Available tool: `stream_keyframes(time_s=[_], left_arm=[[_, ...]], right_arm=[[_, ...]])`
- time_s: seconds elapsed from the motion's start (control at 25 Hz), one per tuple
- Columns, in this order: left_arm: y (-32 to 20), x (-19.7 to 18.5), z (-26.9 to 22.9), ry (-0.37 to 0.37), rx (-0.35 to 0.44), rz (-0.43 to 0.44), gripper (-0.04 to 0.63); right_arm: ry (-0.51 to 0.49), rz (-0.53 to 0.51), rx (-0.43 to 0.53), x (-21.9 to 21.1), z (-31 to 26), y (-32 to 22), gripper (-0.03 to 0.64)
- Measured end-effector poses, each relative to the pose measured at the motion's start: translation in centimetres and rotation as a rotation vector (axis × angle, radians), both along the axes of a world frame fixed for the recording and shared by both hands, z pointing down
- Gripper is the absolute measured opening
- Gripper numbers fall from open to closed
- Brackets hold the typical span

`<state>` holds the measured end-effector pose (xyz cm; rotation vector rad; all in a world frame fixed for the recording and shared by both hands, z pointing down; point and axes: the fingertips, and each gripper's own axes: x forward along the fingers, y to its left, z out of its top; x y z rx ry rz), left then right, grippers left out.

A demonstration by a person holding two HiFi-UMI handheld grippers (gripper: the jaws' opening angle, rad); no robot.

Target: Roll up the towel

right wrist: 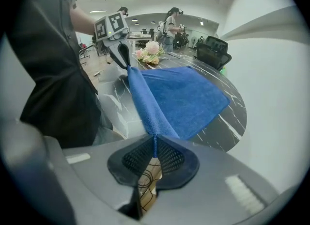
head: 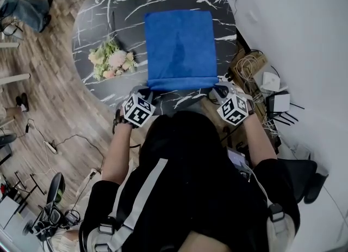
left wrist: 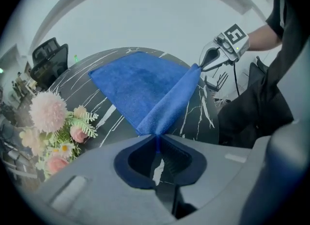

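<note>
Pinching the towel point(head: 181, 47) by its near corners
I am clamping the left gripper point(head: 147, 89) and right gripper point(head: 218, 89) on one corner each, holding that edge above the table point(head: 98, 28).

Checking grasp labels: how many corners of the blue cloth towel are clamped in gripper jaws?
2. On the blue cloth towel, the near-left corner sits in the left gripper, the near-right in the right gripper; both far corners lie free on the black marbled table.
</note>
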<state>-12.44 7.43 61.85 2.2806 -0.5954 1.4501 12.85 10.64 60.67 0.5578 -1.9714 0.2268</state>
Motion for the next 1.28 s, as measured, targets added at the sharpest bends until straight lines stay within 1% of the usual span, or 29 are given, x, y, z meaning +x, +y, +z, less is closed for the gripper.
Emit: stream_keyframes(time_s=[0.12, 0.28, 0.56, 0.8, 1.0, 1.12, 1.28], left_arm=[[-1.3, 0.1, -0.4, 0.016, -0.017, -0.032, 0.037], [-3.2, 0.2, -1.0, 0.021, -0.007, -0.042, 0.038], [-5.5, 0.3, -1.2, 0.006, 0.007, -0.042, 0.041], [-7.2, 0.1, -0.8, -0.018, 0.016, -0.071, 0.047], [-8.2, -0.1, -1.3, -0.029, 0.04, -0.083, 0.071], [-8.8, -0.4, -1.9, -0.035, 0.069, -0.096, 0.072], [-8.9, -0.5, -2.6, -0.026, 0.097, -0.112, 0.072]], right_arm=[[-0.002, 0.014, 0.007, 0.3, -0.2, -1.4, 0.023], [0.004, 0.02, 0.012, 0.3, -0.4, -3.2, 0.023], [0.006, 0.03, 0.015, 0.5, -0.4, -5.5, 0.026], [0.012, 0.047, 0.058, 0.7, -0.3, -7.3, 0.038], [0.007, 0.083, 0.077, 1.2, -0.6, -8.8, 0.064], [0.005, 0.097, 0.102, 1.5, -1.1, -9.7, 0.083], [-0.002, 0.102, 0.142, 1.5, -2.1, -10.2, 0.091]])
